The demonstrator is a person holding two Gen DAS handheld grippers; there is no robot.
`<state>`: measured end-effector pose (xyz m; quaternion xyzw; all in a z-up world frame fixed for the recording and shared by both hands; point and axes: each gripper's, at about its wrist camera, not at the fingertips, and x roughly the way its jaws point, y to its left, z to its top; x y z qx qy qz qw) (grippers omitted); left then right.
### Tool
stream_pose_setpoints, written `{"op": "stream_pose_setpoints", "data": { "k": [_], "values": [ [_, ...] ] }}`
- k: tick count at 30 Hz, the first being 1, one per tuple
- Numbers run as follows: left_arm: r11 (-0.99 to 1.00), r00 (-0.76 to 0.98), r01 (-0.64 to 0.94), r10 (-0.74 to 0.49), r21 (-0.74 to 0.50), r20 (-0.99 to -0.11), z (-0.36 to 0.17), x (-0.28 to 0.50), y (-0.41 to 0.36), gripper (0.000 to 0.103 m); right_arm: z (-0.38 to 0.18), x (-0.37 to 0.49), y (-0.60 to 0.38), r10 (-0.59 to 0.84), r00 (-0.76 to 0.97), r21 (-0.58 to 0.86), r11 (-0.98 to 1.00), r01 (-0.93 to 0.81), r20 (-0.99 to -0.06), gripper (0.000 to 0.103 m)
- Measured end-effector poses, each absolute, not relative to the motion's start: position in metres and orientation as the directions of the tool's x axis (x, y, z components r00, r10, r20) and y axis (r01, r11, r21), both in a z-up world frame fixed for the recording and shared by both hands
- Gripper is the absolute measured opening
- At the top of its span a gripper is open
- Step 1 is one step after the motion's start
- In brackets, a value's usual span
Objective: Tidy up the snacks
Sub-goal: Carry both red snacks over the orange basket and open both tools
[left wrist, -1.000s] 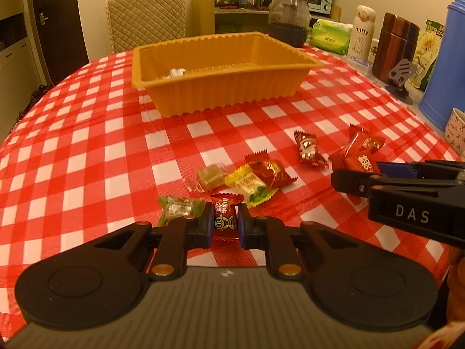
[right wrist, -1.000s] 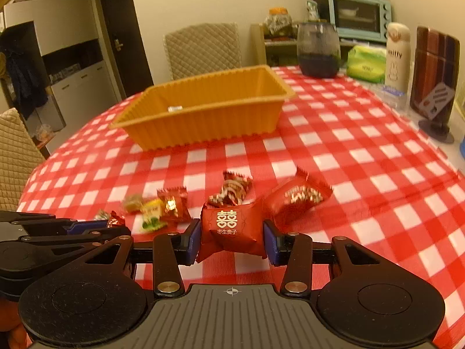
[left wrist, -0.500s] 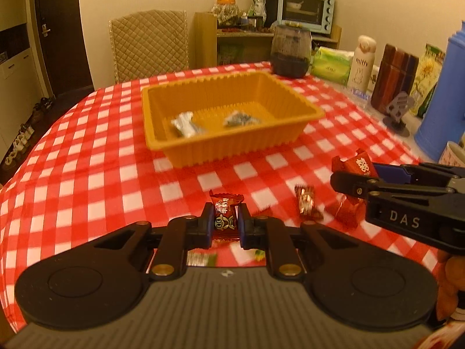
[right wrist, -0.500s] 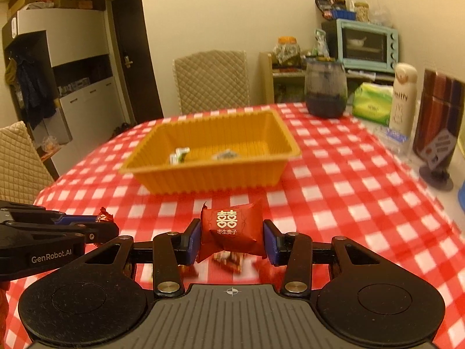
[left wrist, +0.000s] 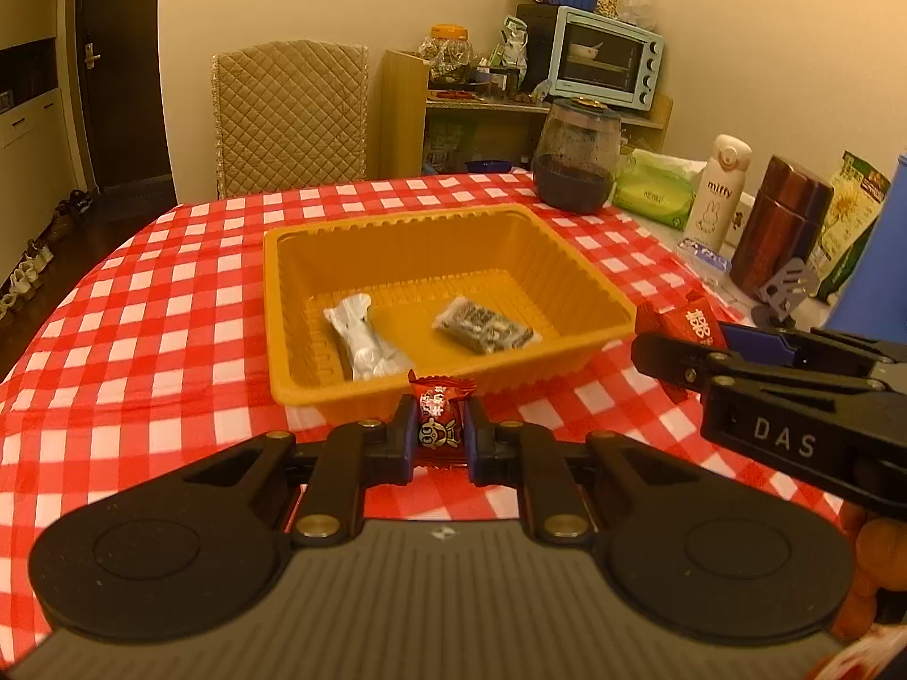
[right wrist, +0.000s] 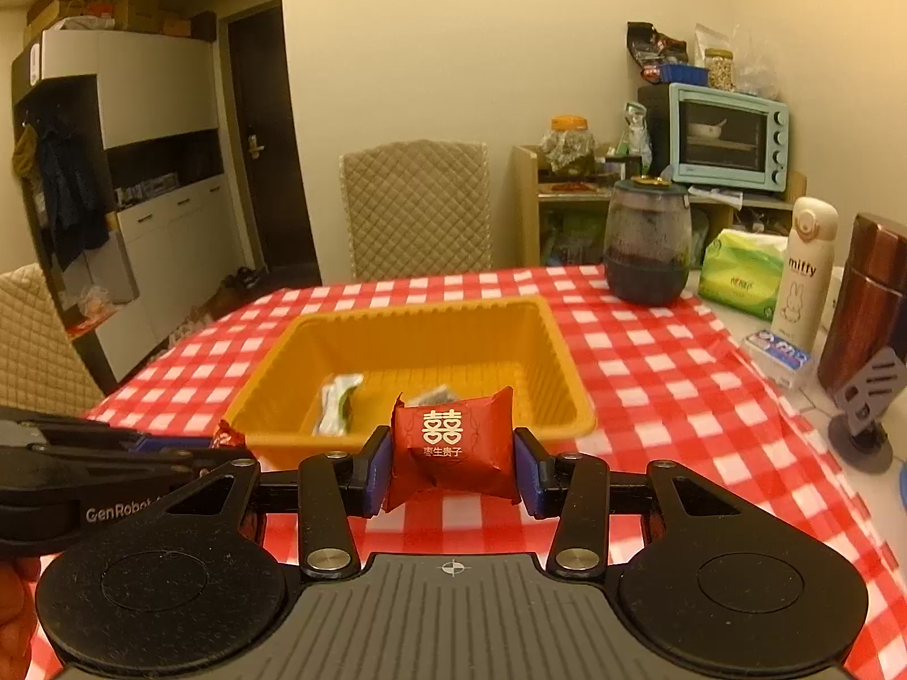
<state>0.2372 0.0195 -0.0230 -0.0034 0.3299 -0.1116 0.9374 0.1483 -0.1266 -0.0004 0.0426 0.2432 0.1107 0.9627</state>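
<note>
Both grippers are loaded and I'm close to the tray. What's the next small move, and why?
Probably ease both grippers forward over the orange tray before releasing. The left gripper holds a small red candy and the right gripper a red packet, both short of the tray's near rim.

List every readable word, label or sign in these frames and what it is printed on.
"miffy": white bottle.
"DAS": side of the right gripper.
"GenRobot", cut off after that: side of the left gripper.
"囍" and "枣生贵子": large red packet in the right gripper.
Small red candy in the left gripper: cartoon face, characters blurred.
Tissue pack, blue box: unreadable.
</note>
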Motion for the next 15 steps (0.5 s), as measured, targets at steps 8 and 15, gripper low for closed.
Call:
{"op": "stream_pose_setpoints", "data": {
  "k": [8,15],
  "values": [
    [0.979,0.773,0.19,-0.193,-0.069,-0.604,-0.018,0.273,0.029,0.015,0.002,0.187,-0.127,0.232,0.857,0.146,0.972,-0.184,-0.461,0.045],
    [0.982,0.77,0.165,-0.186,-0.092,-0.611,-0.022,0.311,0.041,0.015,-0.002,0.228,-0.118,0.237,0.844,0.142,0.971,-0.192,-0.482,0.045]
  ]
}}
